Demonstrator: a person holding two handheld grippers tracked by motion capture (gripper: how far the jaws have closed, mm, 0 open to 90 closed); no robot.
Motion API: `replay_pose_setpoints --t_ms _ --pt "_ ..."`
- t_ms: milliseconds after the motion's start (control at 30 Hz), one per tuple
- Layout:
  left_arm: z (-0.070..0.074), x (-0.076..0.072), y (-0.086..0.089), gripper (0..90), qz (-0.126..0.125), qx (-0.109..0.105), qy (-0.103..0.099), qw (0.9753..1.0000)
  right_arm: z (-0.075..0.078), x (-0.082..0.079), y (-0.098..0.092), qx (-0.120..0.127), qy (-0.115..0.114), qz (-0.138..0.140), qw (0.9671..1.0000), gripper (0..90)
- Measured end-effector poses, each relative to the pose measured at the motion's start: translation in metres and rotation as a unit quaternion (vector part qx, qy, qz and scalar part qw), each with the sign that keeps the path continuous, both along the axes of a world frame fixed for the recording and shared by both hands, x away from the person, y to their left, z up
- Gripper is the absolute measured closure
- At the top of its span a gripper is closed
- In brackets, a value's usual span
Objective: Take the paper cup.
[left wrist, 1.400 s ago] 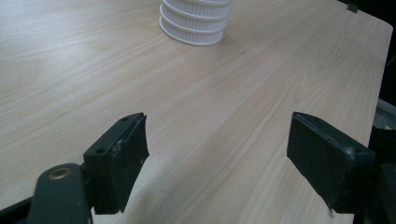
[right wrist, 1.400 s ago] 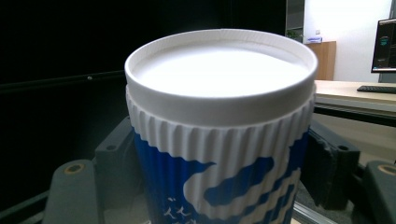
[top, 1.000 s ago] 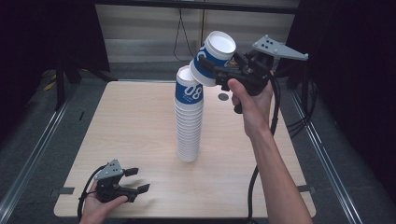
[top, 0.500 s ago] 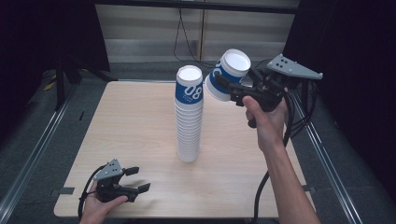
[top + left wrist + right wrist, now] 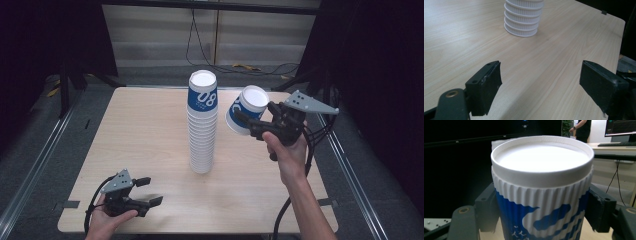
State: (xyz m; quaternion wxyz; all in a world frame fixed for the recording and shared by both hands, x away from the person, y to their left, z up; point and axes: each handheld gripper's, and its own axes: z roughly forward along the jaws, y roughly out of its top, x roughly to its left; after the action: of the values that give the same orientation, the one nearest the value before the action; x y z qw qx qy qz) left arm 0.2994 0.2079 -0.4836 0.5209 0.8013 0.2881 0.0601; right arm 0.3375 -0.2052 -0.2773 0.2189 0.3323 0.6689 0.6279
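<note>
Right gripper (image 5: 248, 124) fingers clamped on paper cup (image 5: 245, 116), tilted in air just right of cup stack (image 5: 202, 125) on counter (image 5: 140, 135). Left gripper (image 5: 145, 192) fingers apart, empty. We judge cup light, crushable: grip ribbed sidewall gently.

one tall stack of cups (image 5: 202, 125) stands on the one tabletop (image 5: 140, 135); the cups in it sit nested too tightly to count exactly, though the ribbed rims show well over a dozen. one single cup (image 5: 245, 111) is apart from the stack, off the tabletop, tilted. that makes two groups of cups: one stack and one loose cup. two hand-held grippers are in view: the left hand-held gripper (image 5: 145, 192) and the right hand-held gripper (image 5: 248, 121), each with two black jaws. two hands hold them, one each. one grey three-cornered plate tops each gripper, two in all.
</note>
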Motion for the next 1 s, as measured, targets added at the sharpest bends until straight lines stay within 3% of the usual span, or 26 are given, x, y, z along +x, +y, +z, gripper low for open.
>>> replay_pose_setpoints --t_ms 167,500,800,1000 --pt "0.007 0.001 -0.007 16.6 -0.009 -0.006 -0.007 0.9999 -0.021 -0.007 -0.003 0.0 0.014 0.002 0.9999 25.5" --pt "0.024 0.005 -0.031 16.2 -0.035 -0.013 -0.025 0.999 -0.061 -0.019 0.011 -0.009 0.043 0.025 0.9987 25.4" --pt "0.04 0.01 -0.053 16.7 -0.051 -0.027 -0.045 0.9973 -0.082 -0.024 0.016 -0.006 0.057 0.037 0.9976 25.5" --pt "0.038 0.005 -0.062 18.5 -0.063 -0.039 -0.047 0.9961 -0.096 -0.028 0.02 -0.008 0.066 0.044 0.9968 25.5"
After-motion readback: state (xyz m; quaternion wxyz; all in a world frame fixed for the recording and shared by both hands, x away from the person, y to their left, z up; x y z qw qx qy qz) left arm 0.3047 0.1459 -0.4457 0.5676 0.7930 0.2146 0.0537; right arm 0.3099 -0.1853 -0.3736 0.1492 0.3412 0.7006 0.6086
